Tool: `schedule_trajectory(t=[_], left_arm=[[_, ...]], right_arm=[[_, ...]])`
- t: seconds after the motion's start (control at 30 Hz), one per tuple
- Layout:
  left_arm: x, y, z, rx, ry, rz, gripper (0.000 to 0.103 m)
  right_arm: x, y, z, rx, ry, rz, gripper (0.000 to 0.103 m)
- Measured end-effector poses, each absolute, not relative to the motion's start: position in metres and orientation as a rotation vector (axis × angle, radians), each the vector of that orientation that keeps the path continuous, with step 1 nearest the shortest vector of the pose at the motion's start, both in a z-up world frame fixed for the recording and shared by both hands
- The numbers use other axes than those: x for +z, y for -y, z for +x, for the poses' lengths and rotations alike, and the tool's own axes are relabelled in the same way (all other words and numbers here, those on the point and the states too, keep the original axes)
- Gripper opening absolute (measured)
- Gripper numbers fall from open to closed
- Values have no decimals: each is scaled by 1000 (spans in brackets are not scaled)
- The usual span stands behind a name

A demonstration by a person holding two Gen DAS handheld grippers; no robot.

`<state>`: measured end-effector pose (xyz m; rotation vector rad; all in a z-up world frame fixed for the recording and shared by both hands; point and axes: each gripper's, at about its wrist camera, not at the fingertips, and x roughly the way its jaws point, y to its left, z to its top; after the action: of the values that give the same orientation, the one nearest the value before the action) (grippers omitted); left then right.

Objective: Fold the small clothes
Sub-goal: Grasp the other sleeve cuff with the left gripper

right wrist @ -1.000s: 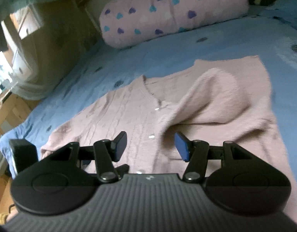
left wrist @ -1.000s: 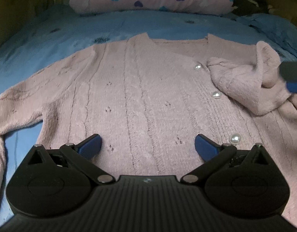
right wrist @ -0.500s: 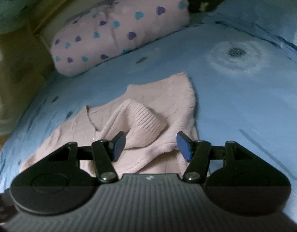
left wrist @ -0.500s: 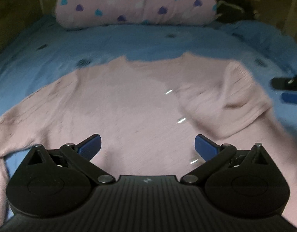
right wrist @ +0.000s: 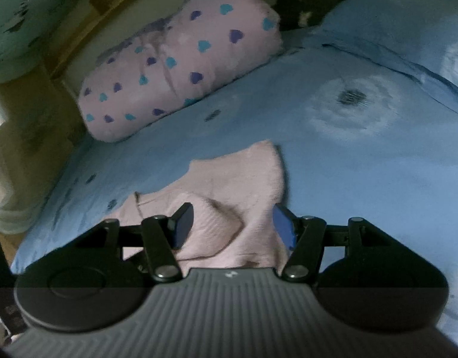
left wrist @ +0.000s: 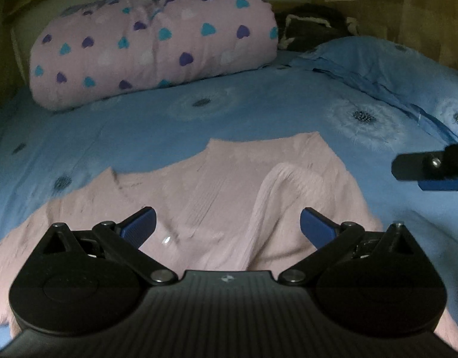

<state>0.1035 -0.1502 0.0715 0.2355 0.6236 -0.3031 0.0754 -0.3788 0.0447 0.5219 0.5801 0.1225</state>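
A pink knit cardigan (left wrist: 223,179) lies face up on the blue bedsheet (left wrist: 169,131), one sleeve (left wrist: 276,197) folded across its front. My left gripper (left wrist: 227,226) hovers over the cardigan's lower front, open, with nothing between its blue pads. At the far right of the left wrist view, the right gripper's fingertips (left wrist: 429,173) hang over bare sheet beside the cardigan. In the right wrist view the right gripper (right wrist: 232,228) is open above the folded sleeve (right wrist: 217,217) near the cardigan's (right wrist: 244,173) side edge. Its pads do not touch the cloth.
A rolled pink quilt with blue and purple hearts (left wrist: 157,50) lies across the head of the bed. A blue pillow (left wrist: 393,68) sits at the right, with a dark bundle (left wrist: 312,26) behind it. Wooden panels border the bed on the left and at the back.
Both grippers have drawn back from the cardigan, which now sits lower and smaller in both views. The left gripper rose and swung right. The sleeve stays folded over the front.
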Motion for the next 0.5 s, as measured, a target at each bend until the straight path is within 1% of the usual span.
schedule_trajectory(t=[0.23,0.37,0.4,0.43,0.47,0.5], left_arm=[[55,190,131,-336,-643,269,103],[48,197,143,-354,-710,192,102],[46,197,146,-365,-728,166,96],[45,198,148,-373,-740,148,82],[44,197,149,-380,-748,135,72],[42,196,150,-394,-761,116,50]], right_arm=[[39,392,83,106,-610,591,62],[35,393,87,99,-633,597,62],[34,393,88,99,-639,598,62],[34,394,88,98,-644,601,62],[33,395,89,96,-645,610,62],[32,397,88,93,-641,622,62]])
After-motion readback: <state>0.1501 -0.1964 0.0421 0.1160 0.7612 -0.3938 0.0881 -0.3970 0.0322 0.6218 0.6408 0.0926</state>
